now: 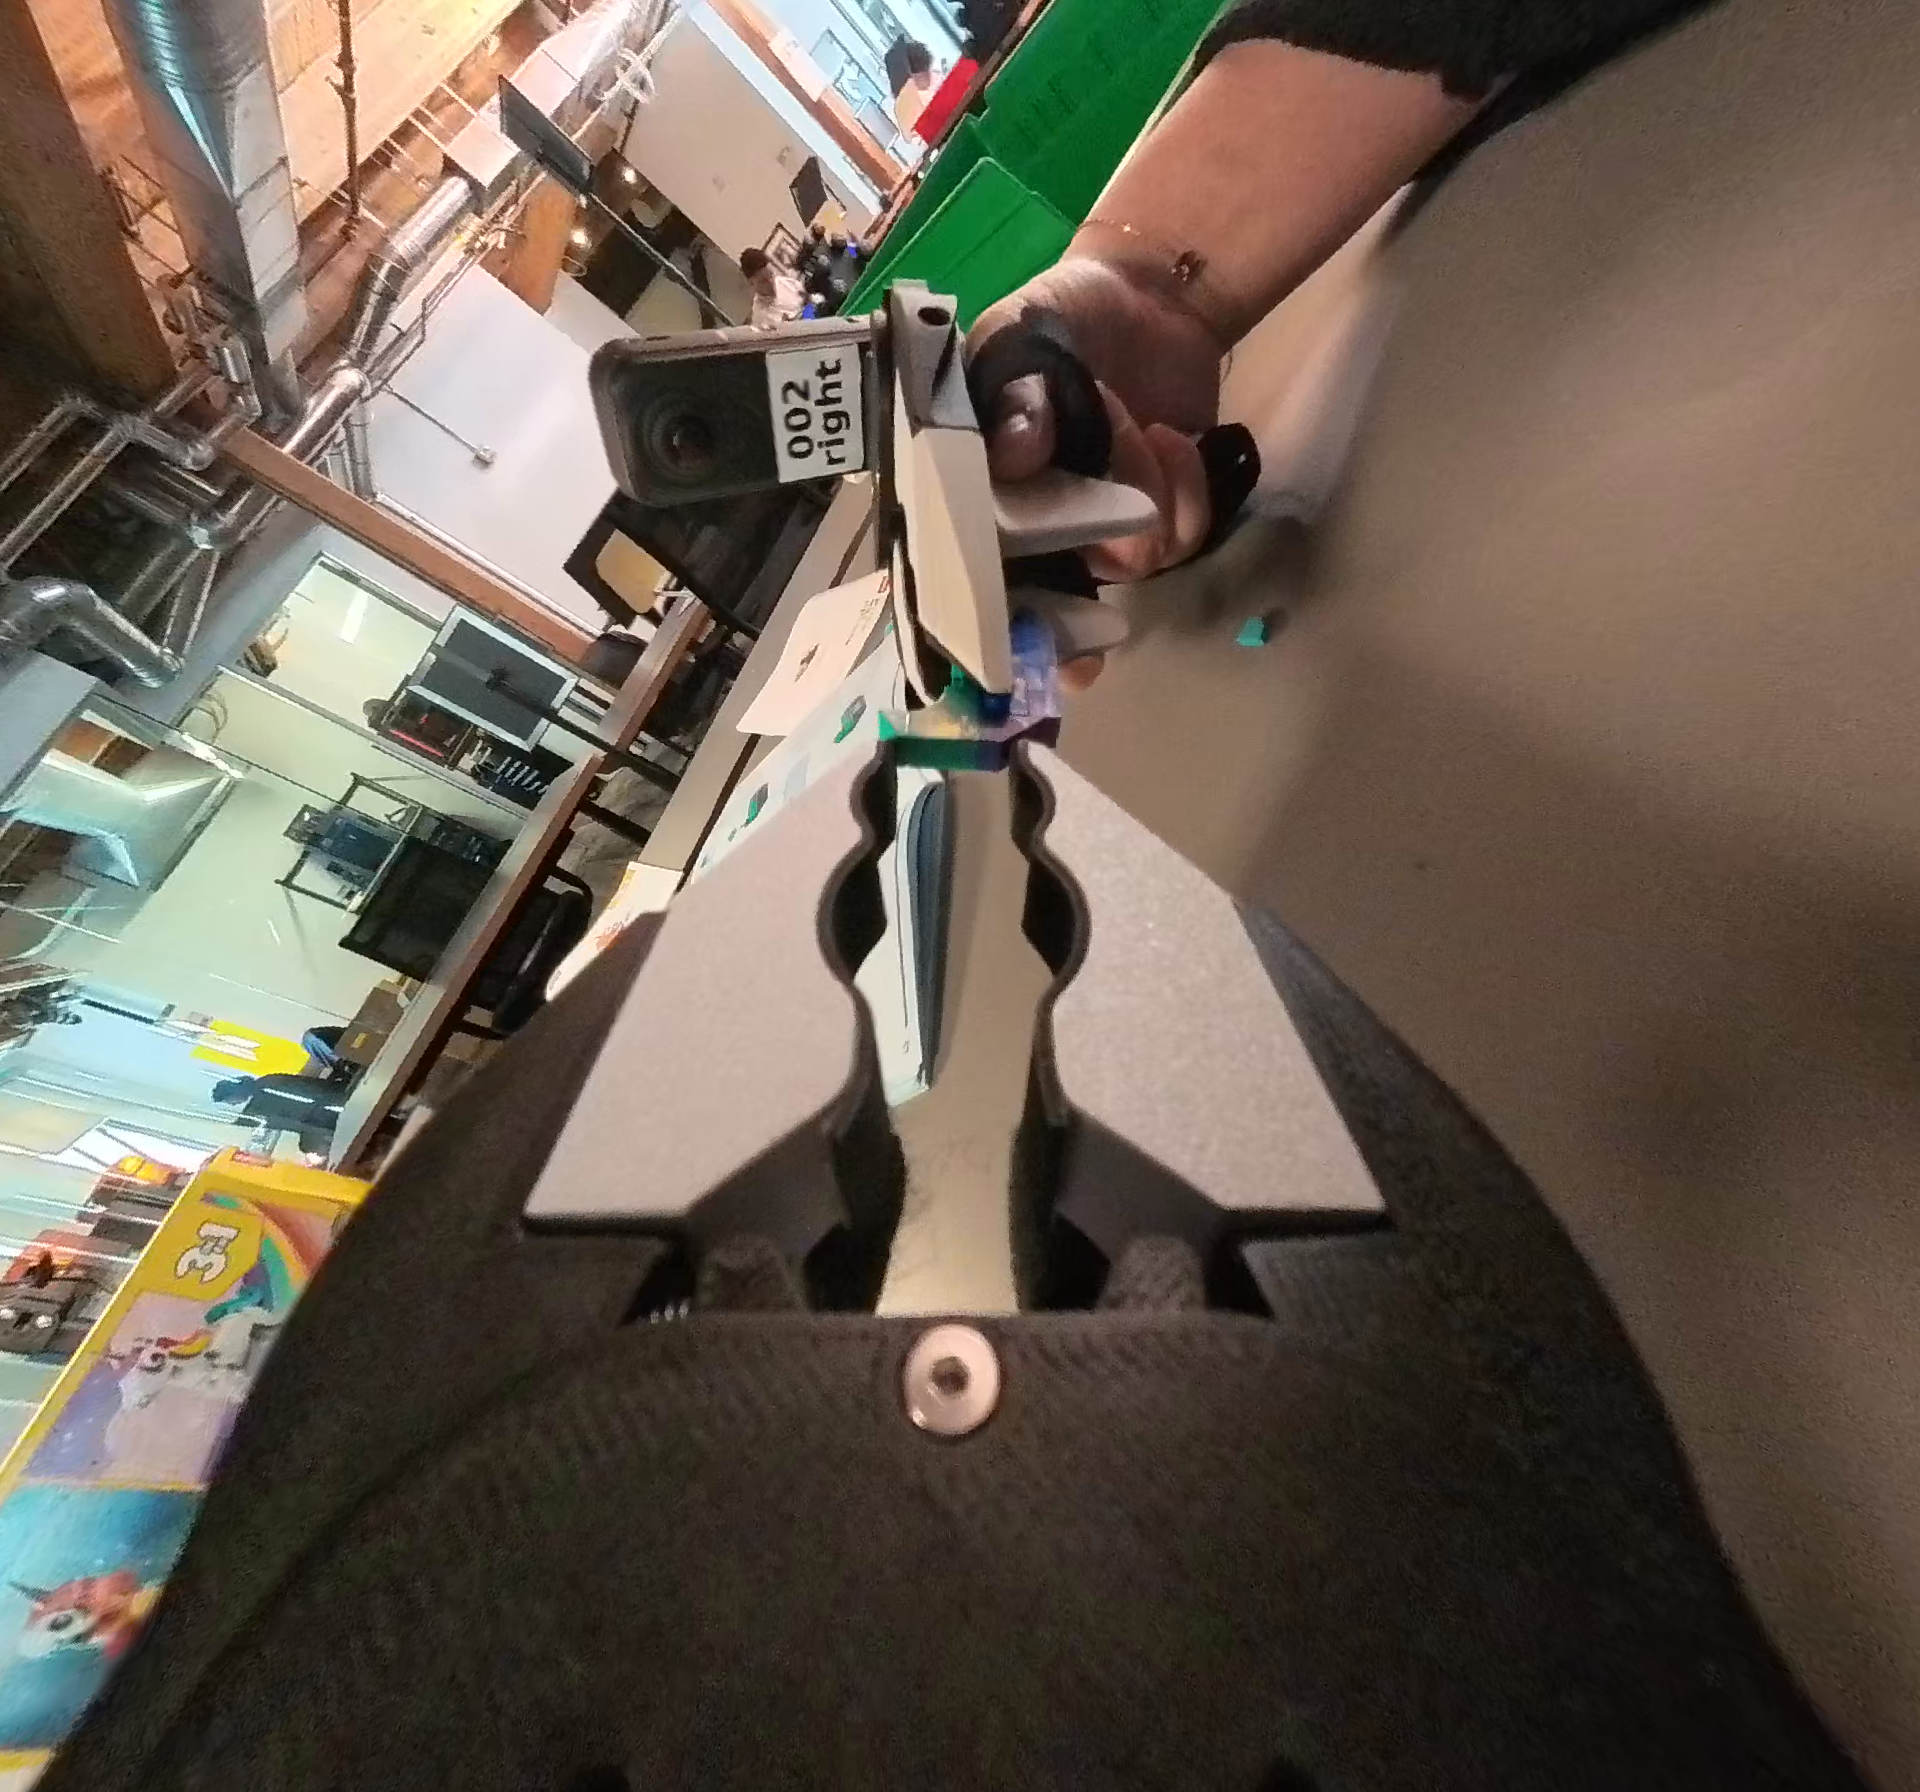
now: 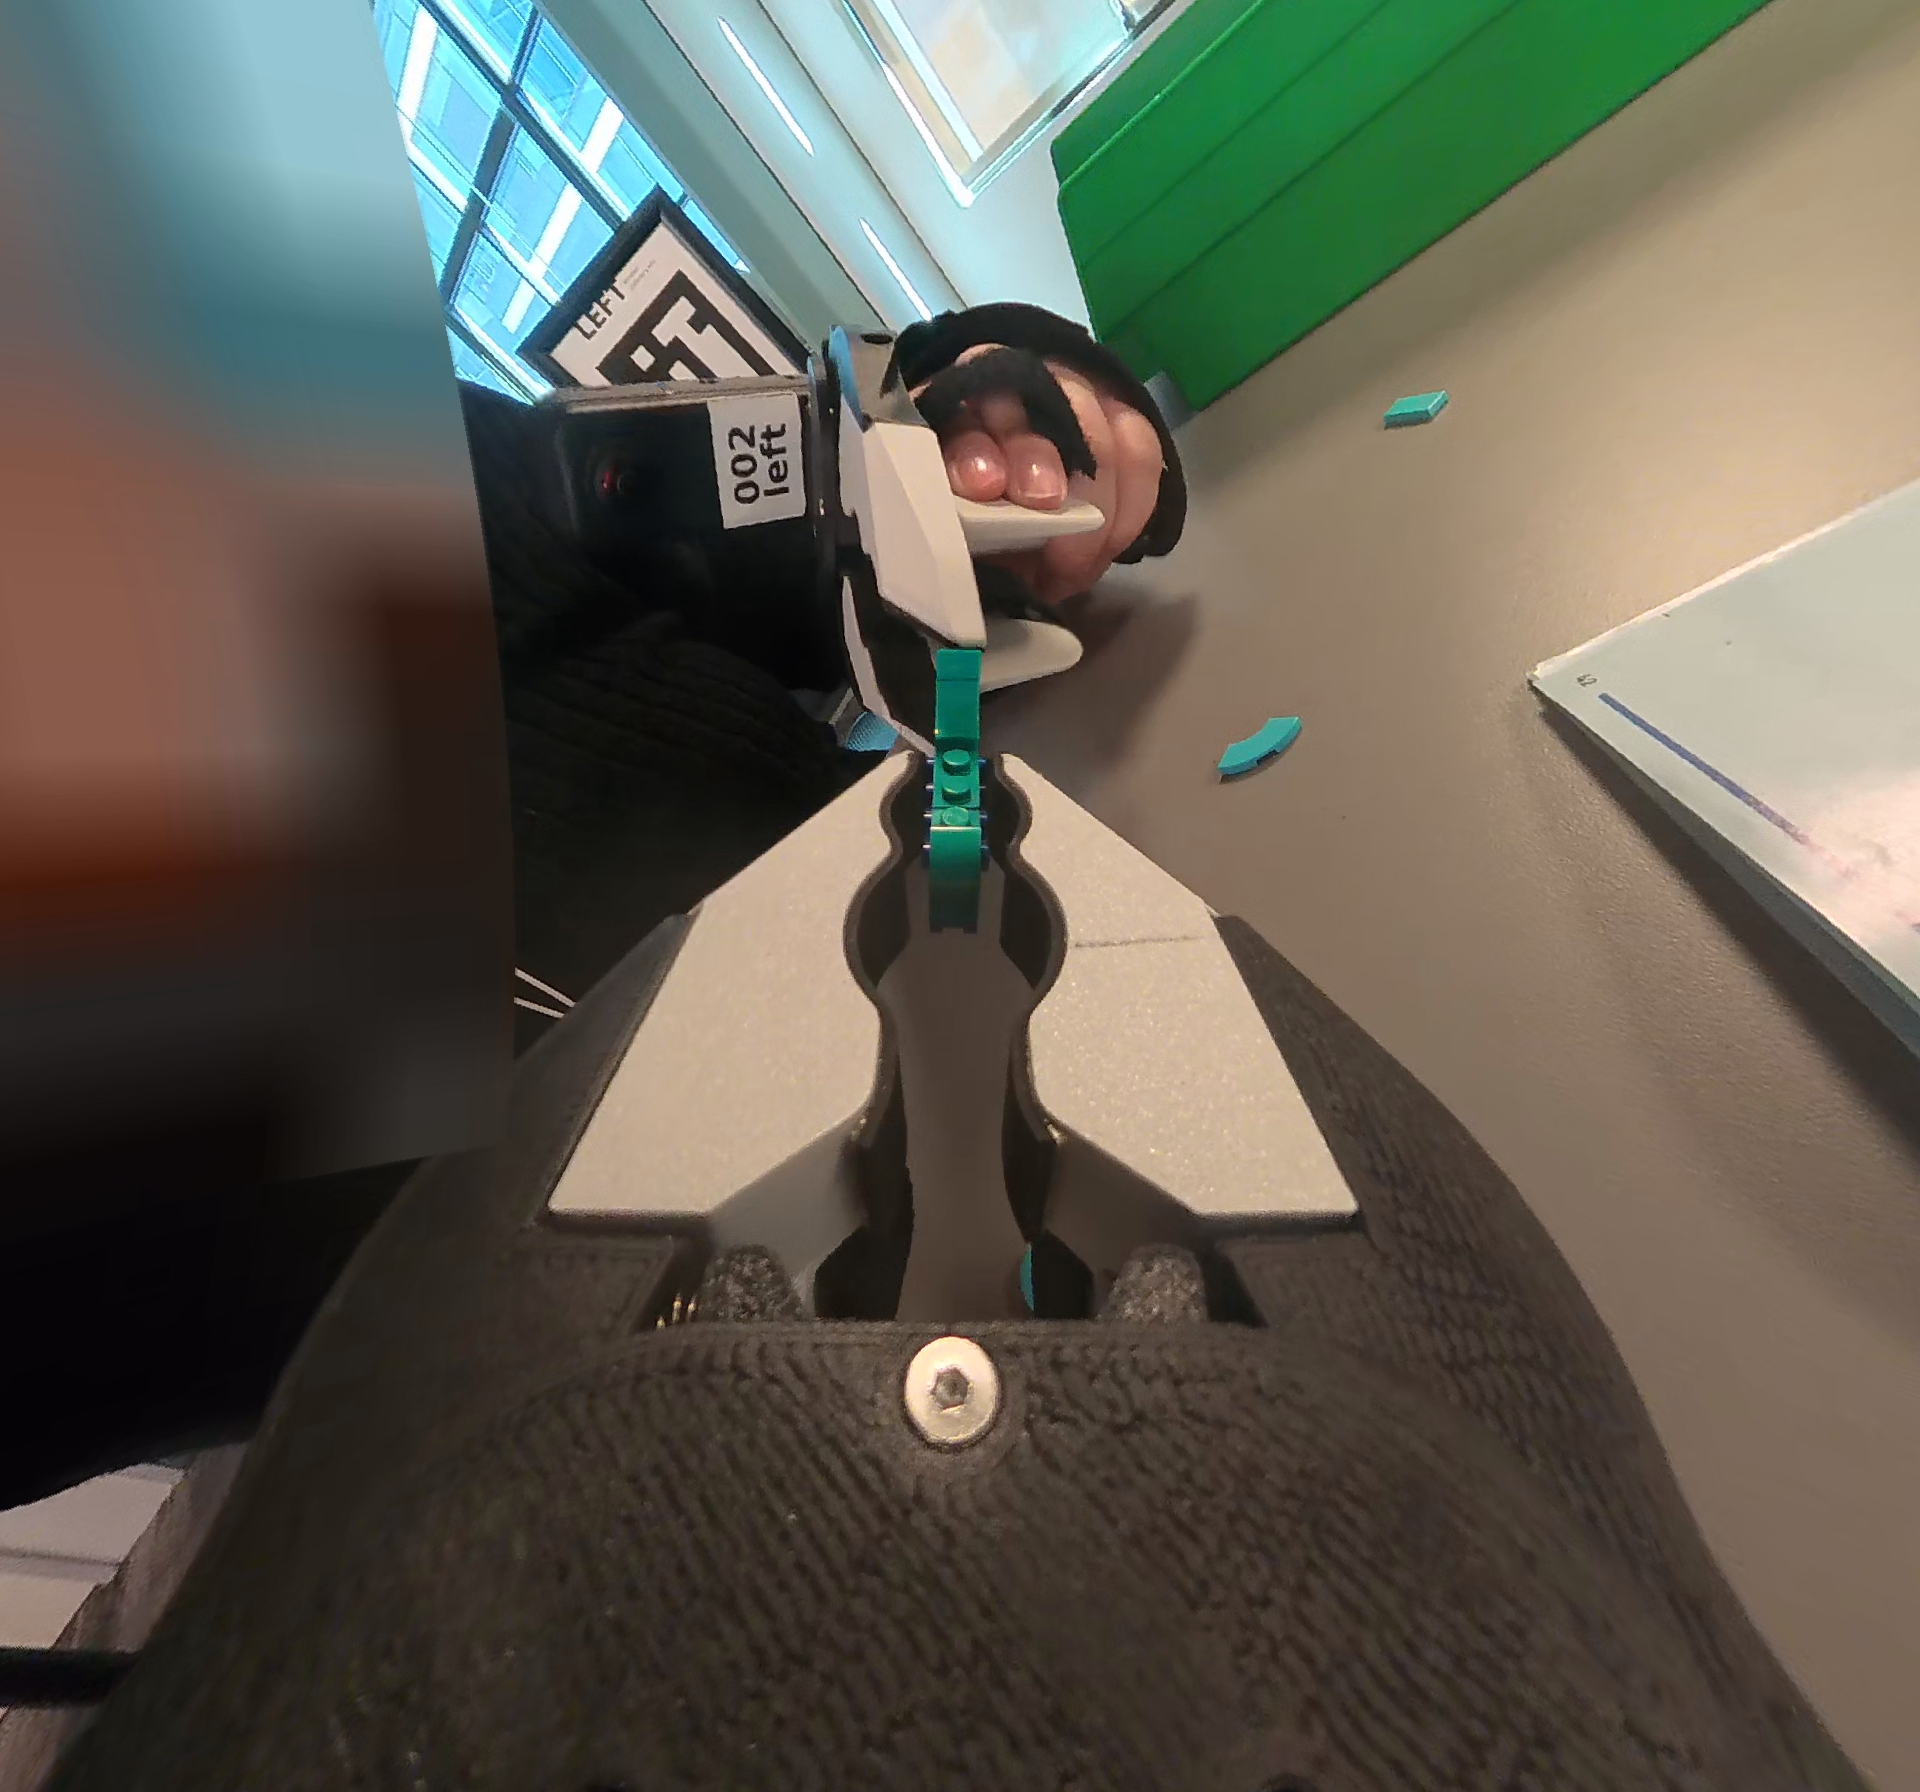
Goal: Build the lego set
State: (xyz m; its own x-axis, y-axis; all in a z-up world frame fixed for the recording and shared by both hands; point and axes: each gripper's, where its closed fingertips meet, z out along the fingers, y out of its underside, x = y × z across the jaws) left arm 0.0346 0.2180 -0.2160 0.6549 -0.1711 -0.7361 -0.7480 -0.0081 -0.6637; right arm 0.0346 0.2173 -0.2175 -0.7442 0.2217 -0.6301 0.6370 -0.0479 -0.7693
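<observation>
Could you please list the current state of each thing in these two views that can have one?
left hand-held gripper: shut on the teal lego assembly.
right hand-held gripper: shut on the same assembly.
teal lego assembly: held between both grippers, off the table.
curved teal piece: loose on the grey table.
flat teal tile: loose on the table.
instruction booklet: lying flat.
lego box: cannot tell whether open.
</observation>
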